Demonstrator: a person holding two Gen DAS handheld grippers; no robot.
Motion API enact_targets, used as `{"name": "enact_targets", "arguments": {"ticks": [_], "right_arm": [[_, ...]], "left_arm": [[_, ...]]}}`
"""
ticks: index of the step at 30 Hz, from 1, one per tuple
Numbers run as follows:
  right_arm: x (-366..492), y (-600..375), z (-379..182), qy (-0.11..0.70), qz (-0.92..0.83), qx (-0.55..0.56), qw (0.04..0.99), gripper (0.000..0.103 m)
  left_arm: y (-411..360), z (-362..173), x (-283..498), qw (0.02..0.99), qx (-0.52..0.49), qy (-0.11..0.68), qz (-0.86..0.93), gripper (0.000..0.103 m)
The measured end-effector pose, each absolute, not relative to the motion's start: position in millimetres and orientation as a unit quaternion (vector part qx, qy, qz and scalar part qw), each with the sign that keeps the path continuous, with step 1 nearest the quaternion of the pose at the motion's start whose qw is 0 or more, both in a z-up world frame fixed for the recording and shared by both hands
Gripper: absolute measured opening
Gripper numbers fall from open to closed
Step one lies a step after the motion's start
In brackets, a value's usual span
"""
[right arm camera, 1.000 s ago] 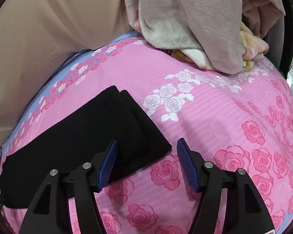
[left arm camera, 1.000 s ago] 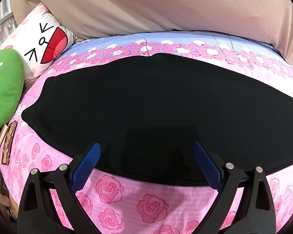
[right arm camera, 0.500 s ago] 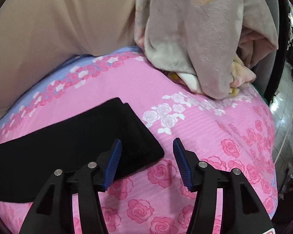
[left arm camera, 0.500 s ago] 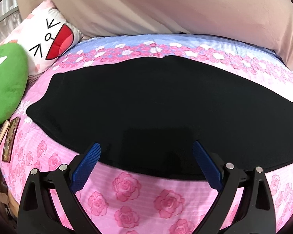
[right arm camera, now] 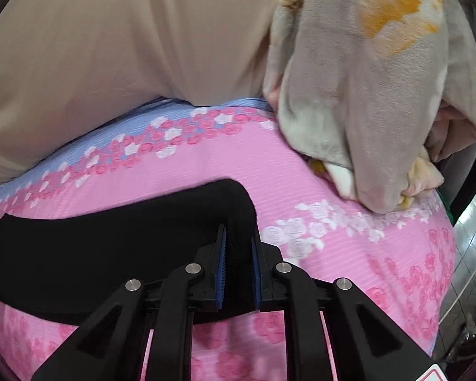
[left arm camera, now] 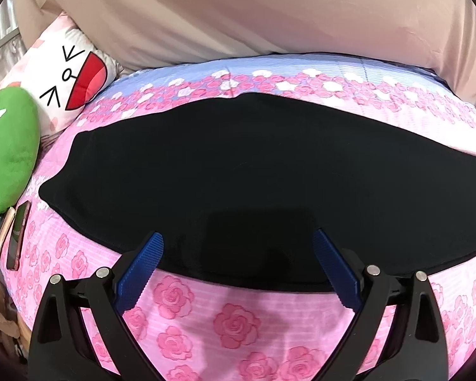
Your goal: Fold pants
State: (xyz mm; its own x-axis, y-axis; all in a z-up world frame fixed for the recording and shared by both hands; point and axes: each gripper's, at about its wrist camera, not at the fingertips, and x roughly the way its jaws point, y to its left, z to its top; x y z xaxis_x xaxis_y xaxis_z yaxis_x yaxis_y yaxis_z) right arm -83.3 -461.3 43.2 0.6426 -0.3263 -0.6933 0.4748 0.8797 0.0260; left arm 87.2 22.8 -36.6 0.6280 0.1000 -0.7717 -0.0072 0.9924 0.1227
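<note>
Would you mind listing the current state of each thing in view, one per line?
black pants: laid flat lengthwise on the bed, one end pinched and lifted.
right gripper: shut on the pants' end.
left gripper: open, at the pants' near edge, gripping nothing.
pink floral bedsheet: spread under the pants.
grey blanket: bunched in a heap.
two phones: lying side by side near the bed's edge.

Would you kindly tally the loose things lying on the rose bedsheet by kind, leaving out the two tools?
Black pants: 1
Cushions, a white cartoon-face one and a green one: 2
Phones at the left edge, one beside the other: 2
Grey plush blanket: 1
Total: 6
</note>
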Motion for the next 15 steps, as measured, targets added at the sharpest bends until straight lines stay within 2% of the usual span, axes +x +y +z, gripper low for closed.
{"name": "enact_targets", "arguments": {"ticks": [3,5,7,9,11,15], "right_arm": [[-70.9,-479.2,-8.4,0.420,-0.217,0.127,0.872,0.015],[-76.9,-475.2,-13.6,0.403,-0.225,0.125,0.879,0.018],[-80.1,-468.8,-4.4,0.398,-0.235,0.127,0.877,0.027],[-81.1,-461.5,4.2,0.392,-0.249,0.107,0.879,0.044],[-81.3,-464.2,2.8,0.391,-0.255,0.115,0.877,0.056],[-79.3,-481.7,-17.1,0.414,-0.237,0.169,0.862,0.058]], "left_arm": [[14.1,-40.7,89.2,0.898,0.055,0.436,0.024,0.094],[8.6,-43.9,90.1,0.894,0.060,0.443,0.018,0.094],[6.2,-44.4,89.6,0.893,0.060,0.446,0.011,0.094],[6.3,-43.8,88.8,0.894,0.060,0.444,0.010,0.094],[7.7,-43.7,89.0,0.894,0.056,0.444,0.010,0.094],[16.0,-43.1,85.9,0.895,0.049,0.443,0.011,0.094]]}}
